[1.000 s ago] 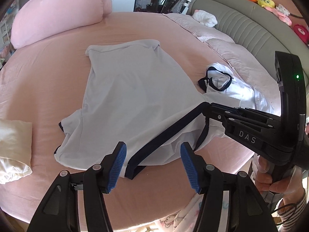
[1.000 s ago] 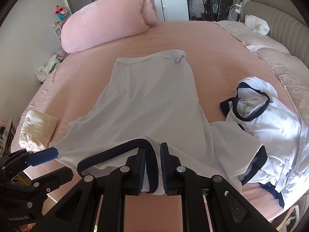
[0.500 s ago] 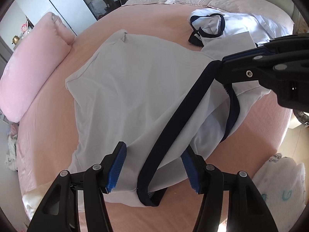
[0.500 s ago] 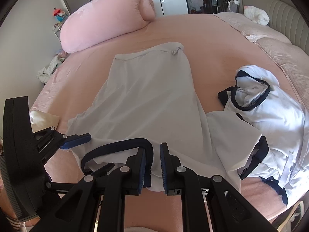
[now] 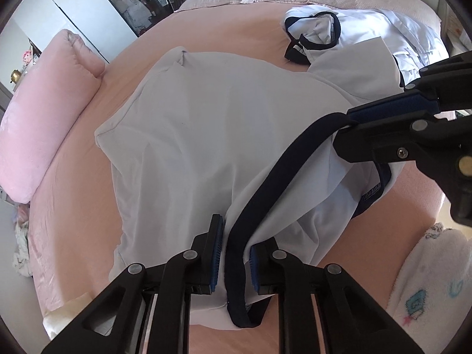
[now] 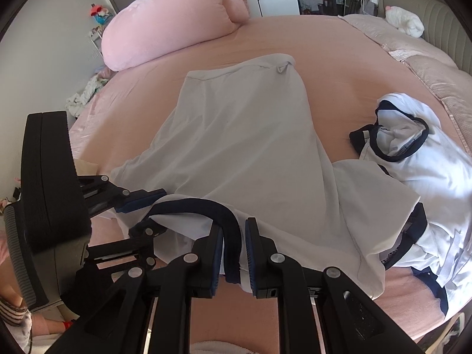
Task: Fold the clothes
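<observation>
Both the left gripper [image 5: 234,253] and right gripper [image 6: 234,253] have their jaws clamped on the navy collar [image 5: 283,171] of the white shirt [image 6: 244,135], spread toward 12 o'clock across the pink bed [image 6: 339,59].

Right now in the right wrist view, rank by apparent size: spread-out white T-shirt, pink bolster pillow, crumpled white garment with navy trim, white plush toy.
1. Spread-out white T-shirt, largest.
2-3. Pink bolster pillow and crumpled white garment with navy trim: similar apparent size; the pillow lies farther back, so unranked.
4. White plush toy, smallest, though farthest away.
</observation>
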`<state>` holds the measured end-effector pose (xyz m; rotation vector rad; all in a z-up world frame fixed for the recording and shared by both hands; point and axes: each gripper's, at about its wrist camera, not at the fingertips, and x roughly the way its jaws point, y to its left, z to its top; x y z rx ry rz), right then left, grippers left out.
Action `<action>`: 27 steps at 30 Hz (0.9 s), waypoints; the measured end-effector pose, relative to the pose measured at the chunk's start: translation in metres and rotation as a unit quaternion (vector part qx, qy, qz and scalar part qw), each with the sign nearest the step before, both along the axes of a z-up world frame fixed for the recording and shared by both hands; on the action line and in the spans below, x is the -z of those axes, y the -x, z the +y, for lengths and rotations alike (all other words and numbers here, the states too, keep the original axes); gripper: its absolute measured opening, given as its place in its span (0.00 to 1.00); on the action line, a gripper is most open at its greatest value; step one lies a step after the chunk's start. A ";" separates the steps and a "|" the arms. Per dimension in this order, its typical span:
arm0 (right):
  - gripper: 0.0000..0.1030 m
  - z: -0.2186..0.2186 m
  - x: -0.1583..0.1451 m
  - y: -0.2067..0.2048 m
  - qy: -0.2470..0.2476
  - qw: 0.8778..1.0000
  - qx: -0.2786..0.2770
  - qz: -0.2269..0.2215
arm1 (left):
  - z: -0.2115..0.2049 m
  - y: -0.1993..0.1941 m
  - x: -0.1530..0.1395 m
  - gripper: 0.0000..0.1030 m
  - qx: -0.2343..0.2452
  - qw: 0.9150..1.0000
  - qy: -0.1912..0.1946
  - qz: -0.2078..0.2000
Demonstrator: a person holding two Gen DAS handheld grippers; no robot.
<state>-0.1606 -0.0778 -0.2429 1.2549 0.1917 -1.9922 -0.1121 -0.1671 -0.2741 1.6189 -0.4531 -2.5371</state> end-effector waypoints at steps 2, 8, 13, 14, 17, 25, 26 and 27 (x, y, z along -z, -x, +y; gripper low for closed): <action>0.13 -0.002 0.001 -0.001 0.006 1.000 -0.003 -0.008 | -0.005 0.001 -0.002 0.12 -0.015 1.000 -0.026 0.007; 0.24 0.000 0.008 -0.011 0.010 0.999 0.001 -0.048 | -0.023 0.002 -0.007 0.12 -0.062 0.992 -0.110 0.027; 0.47 0.008 0.008 -0.033 0.043 0.996 -0.013 -0.074 | -0.040 0.001 -0.007 0.12 -0.100 0.978 -0.177 0.045; 0.47 0.008 0.008 -0.037 0.046 0.996 -0.020 -0.078 | -0.044 0.000 -0.007 0.12 -0.106 0.974 -0.196 0.048; 0.47 0.001 0.012 -0.046 0.058 0.993 -0.037 -0.099 | -0.057 -0.004 -0.007 0.12 -0.127 0.957 -0.255 0.060; 0.47 -0.022 0.042 -0.032 0.030 0.991 -0.027 -0.129 | -0.080 -0.017 -0.017 0.12 -0.153 0.918 -0.352 0.098; 0.47 -0.023 0.044 -0.029 0.024 0.992 -0.020 -0.125 | -0.081 -0.018 -0.019 0.12 -0.154 0.915 -0.358 0.101; 0.47 -0.023 0.046 -0.026 0.022 0.992 -0.013 -0.127 | -0.082 -0.019 -0.020 0.12 -0.153 0.912 -0.366 0.104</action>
